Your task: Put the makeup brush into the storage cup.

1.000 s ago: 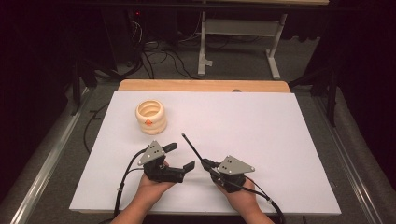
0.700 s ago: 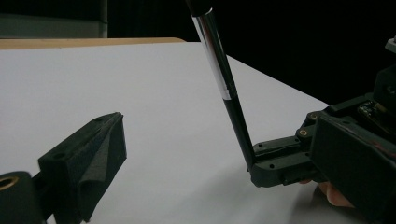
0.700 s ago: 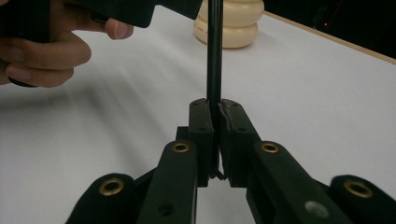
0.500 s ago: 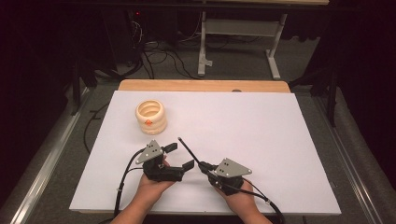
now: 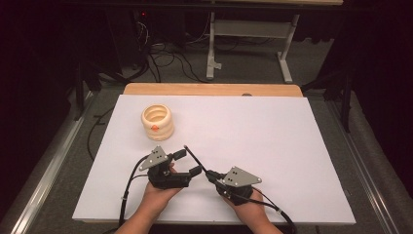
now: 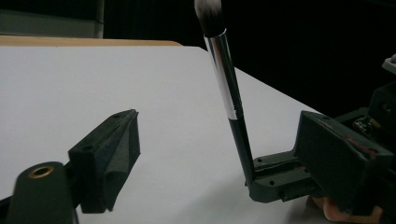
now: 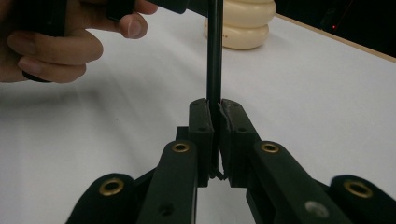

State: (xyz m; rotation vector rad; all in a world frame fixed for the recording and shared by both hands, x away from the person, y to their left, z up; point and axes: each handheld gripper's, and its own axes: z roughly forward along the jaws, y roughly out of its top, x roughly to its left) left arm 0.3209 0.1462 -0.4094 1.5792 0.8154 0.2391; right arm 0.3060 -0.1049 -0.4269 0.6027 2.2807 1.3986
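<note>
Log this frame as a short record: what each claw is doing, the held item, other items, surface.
right claw: shut on the brush handle
brush: makeup brush, dark handle, silver ferrule, bristles up and tilted
left claw: open, jaws just been closing, either side of the brush, not pressing it
other item: cream ribbed holder, far left
surface: white table

Looked like a lab. Showed black curtains, tangled cables (image 5: pixel 160 61) on grey carpet beyond the fingers (image 7: pixel 51 46), white-covered table (image 5: pixel 272 126).

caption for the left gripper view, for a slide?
Open left gripper flanks a makeup brush held upright by the right gripper.
</note>
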